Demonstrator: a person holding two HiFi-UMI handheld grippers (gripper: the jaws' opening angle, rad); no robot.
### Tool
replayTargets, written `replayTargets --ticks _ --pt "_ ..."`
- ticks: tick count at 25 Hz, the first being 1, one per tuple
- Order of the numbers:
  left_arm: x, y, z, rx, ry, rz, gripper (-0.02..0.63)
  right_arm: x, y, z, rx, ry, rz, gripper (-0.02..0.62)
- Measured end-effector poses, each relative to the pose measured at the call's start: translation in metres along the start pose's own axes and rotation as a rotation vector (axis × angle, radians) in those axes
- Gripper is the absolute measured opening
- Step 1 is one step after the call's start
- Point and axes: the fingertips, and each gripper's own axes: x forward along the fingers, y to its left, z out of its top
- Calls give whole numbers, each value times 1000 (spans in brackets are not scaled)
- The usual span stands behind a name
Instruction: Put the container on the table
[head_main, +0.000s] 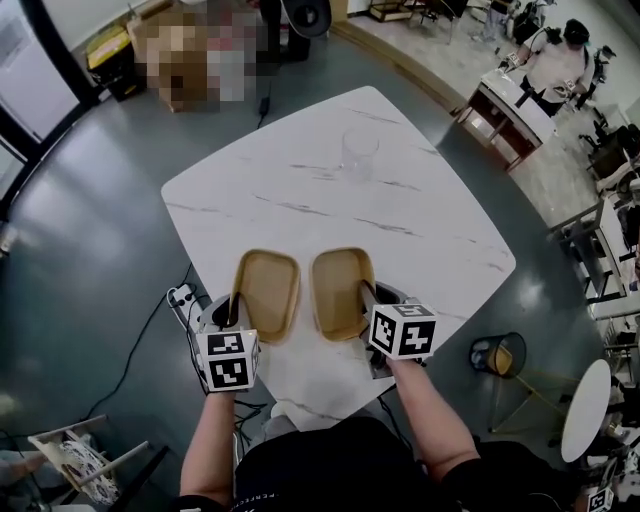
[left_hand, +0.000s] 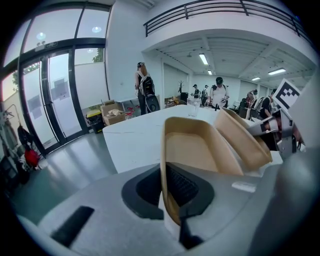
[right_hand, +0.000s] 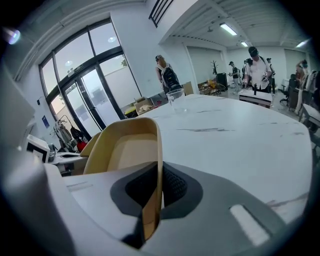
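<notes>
A white, grey-veined worktop (head_main: 420, 230) stands on the dark floor of a bright hall with tall glass doors (left_hand: 55, 95), where people work at benches in the background. A person at the near edge holds a pair of tongs in each hand. The left tongs (head_main: 234, 308) are closed on the near rim of a shallow tan container (head_main: 268, 292), the thin wall pinched between the two black pads. The right tongs (head_main: 364, 300) grip a second tan container (head_main: 340, 290) in the same way, by its near rim. The two containers sit side by side over the near part of the worktop, just apart, open sides up. Whether they touch the surface cannot be told. A clear glass (head_main: 358, 152) stands upright near the far edge, well apart from both. A mesh wastebasket (head_main: 497, 357) sits on the floor to the right.
</notes>
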Motion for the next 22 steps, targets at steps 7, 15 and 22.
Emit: replayTargets --ticks 7,15,22 --pt "13 3 4 -12 19 2 6 18 -7 5 12 16 -1 5" --pt "23 5 6 -43 15 -20 38 30 -7 11 1 5 -8 13" --pt "24 9 8 -59 1 -23 71 31 -5 18 17 -32 2 84"
